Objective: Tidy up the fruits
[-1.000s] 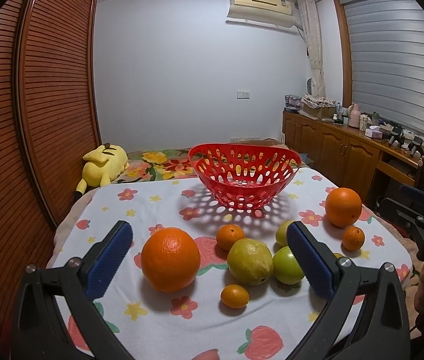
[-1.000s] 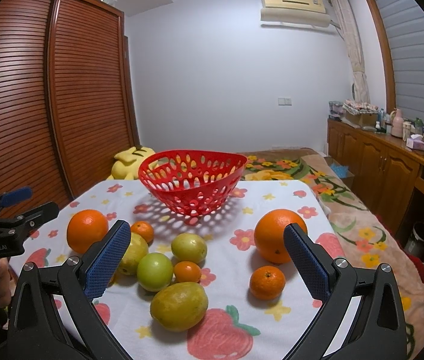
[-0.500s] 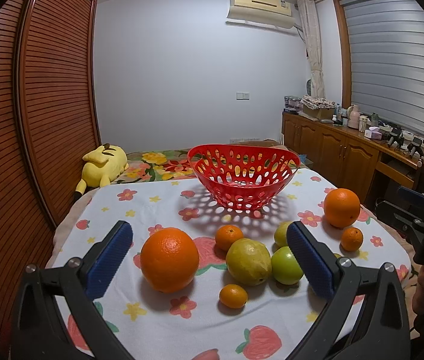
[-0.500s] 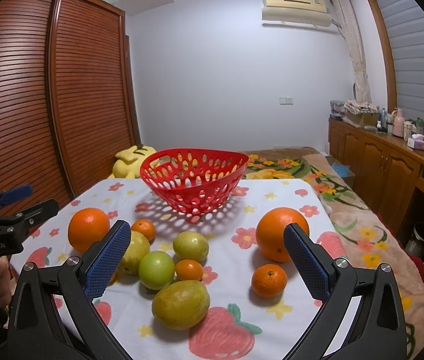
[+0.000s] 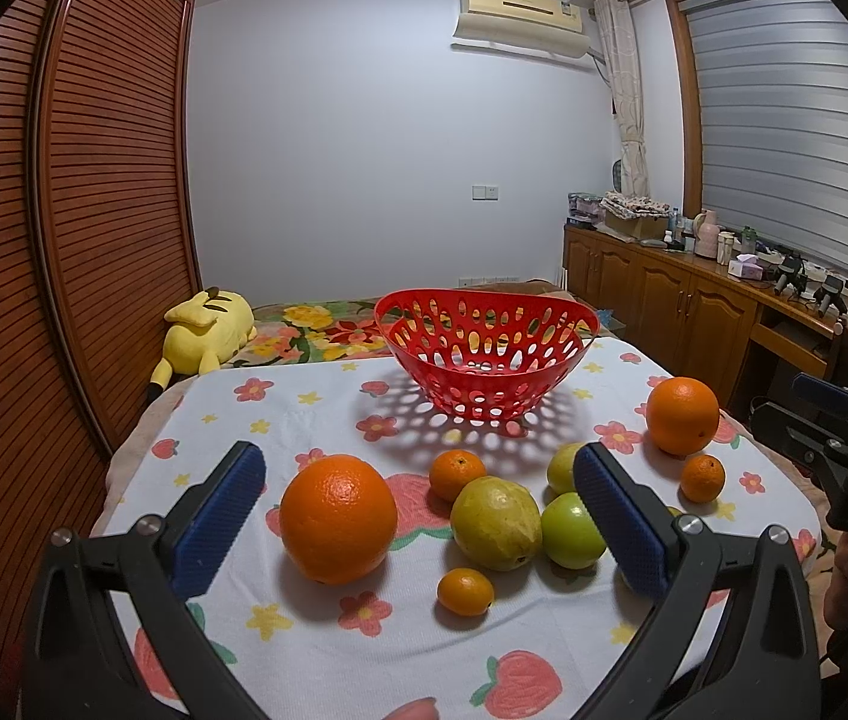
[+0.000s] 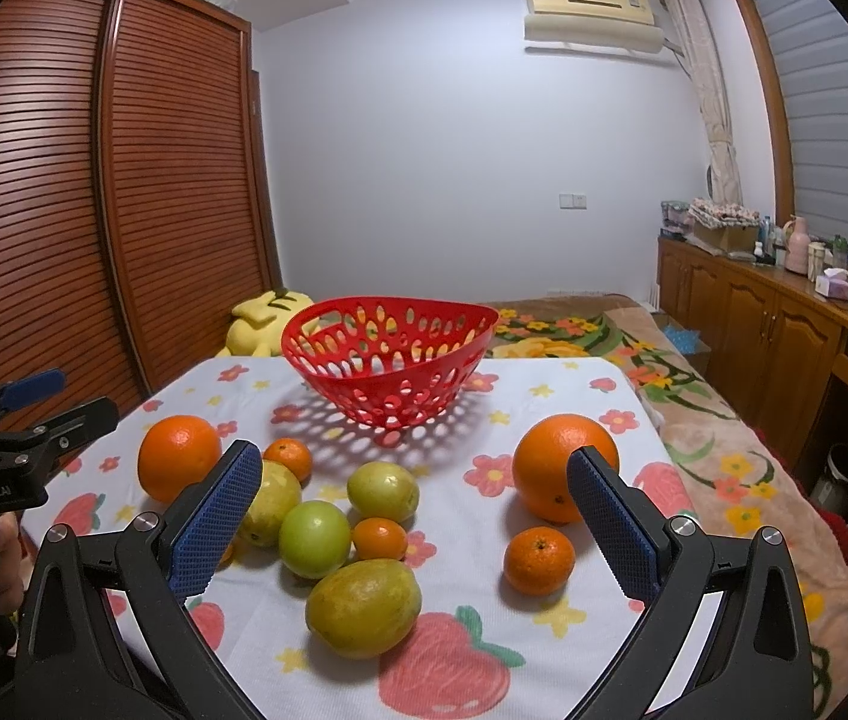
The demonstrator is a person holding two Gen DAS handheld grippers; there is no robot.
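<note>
Dead center in both views sits the red basket (image 5: 487, 354), perforated all over, standing on the flowery tablecloth (image 5: 304, 402) with nothing in it that I can see. All the fruit is loose on the cloth in front of it.

Left wrist view: my left gripper (image 5: 418, 516) is spread wide, holding nothing, blue pads (image 5: 217, 528) on either side of the lower frame. Between them lies a big orange (image 5: 337, 519) at lower center-left, then to its right a yellow-green fruit (image 5: 496, 522) touching a green round one (image 5: 571, 531). A small mandarin (image 5: 465, 591) sits just below those two, another mandarin (image 5: 457, 474) just above them. Over at the right of the frame there's a second big orange (image 5: 682, 416) with a little mandarin (image 5: 702, 478) just beside it.

Right wrist view: my right gripper (image 6: 415, 522) is also wide open and empty. That second orange (image 6: 565, 468) is partly behind my right-side pad, its mandarin (image 6: 539, 560) just below it. At lower center lies a large yellow-green mango-looking fruit (image 6: 364, 607), with the green one (image 6: 315, 538) and a mandarin (image 6: 379, 538) above it.

Far upper left behind the table, a yellow plush toy (image 5: 205, 330) lies on the bed.
</note>
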